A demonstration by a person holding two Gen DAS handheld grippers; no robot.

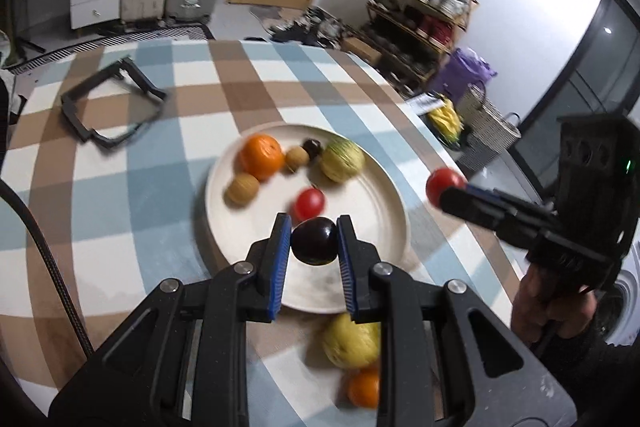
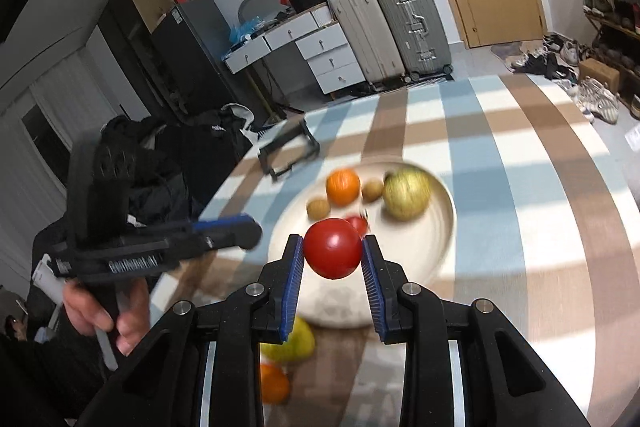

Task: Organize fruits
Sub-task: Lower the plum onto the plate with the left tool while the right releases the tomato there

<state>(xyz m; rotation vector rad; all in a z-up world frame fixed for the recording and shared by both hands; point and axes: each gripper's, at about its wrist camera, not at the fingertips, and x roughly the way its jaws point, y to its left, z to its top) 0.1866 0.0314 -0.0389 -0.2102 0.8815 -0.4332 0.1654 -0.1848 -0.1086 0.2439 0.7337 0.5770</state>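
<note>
My left gripper [image 1: 314, 239] is shut on a dark purple plum [image 1: 314, 241] and holds it above the near part of the white plate [image 1: 384, 203]. My right gripper [image 2: 332, 251] is shut on a red tomato [image 2: 332, 249], also seen in the left wrist view [image 1: 444, 185], above the plate's [image 2: 444, 223] near edge. On the plate lie an orange [image 1: 260, 157], two small brown fruits [image 1: 242, 189], a small dark fruit [image 1: 312, 147], a yellow-green fruit [image 1: 342, 161] and a red tomato [image 1: 308, 203]. A yellow-green fruit [image 1: 350, 343] and an orange [image 1: 364, 389] lie on the cloth below my left gripper.
The table has a blue, brown and white checked cloth [image 1: 120, 187]. A black square frame [image 1: 112, 103] lies at its far left. The table's right edge [image 1: 460, 163] drops to the floor, with a basket [image 1: 488, 123] beyond it. Dark clothing [image 2: 180, 155] sits past the left edge.
</note>
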